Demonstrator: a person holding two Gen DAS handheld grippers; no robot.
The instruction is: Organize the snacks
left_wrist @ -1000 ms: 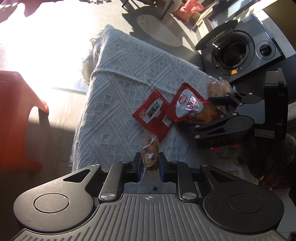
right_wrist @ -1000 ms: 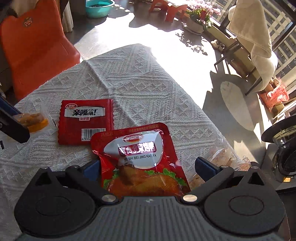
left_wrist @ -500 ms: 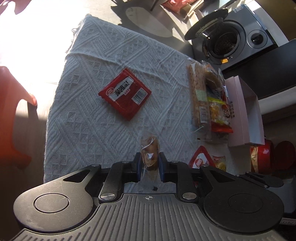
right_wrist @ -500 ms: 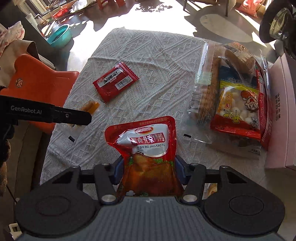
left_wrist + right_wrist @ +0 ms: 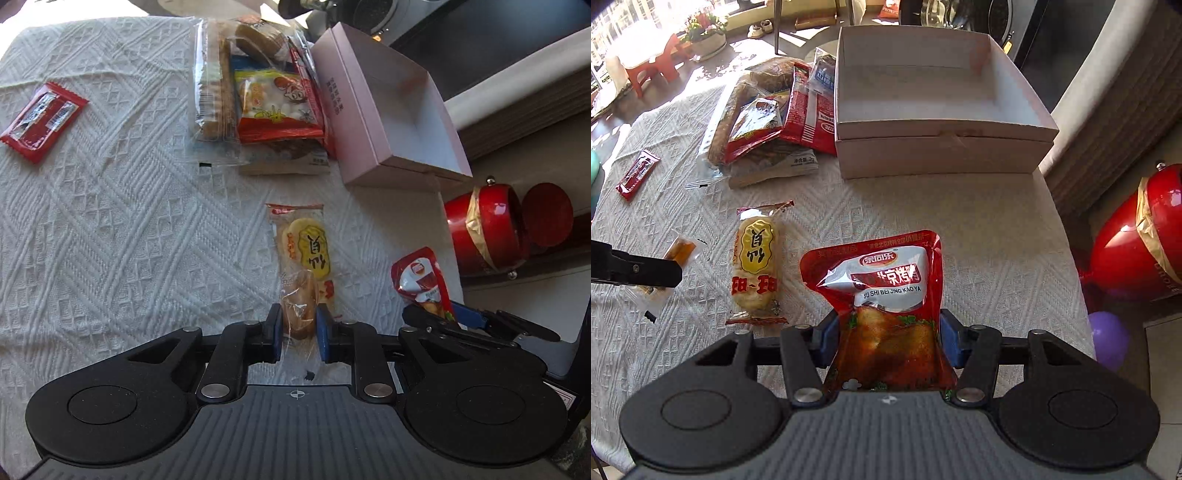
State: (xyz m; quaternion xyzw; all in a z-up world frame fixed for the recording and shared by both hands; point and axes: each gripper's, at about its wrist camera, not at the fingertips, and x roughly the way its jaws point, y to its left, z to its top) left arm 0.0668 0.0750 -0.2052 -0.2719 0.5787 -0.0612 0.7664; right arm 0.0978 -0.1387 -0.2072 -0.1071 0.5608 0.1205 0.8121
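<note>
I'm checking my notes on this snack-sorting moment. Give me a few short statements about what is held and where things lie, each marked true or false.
1. The right tongs grip a red roast-duck pouch. True.
2. The left tongs are empty. False: they pinch a small clear-wrapped brown snack.
3. The open pale pink cardboard box holds several packets. False: no packets show inside.
4. A yellow rice-cracker packet lies on the white knitted tablecloth. True.
5. A heap of snack bags lies beside the box. True.
</note>
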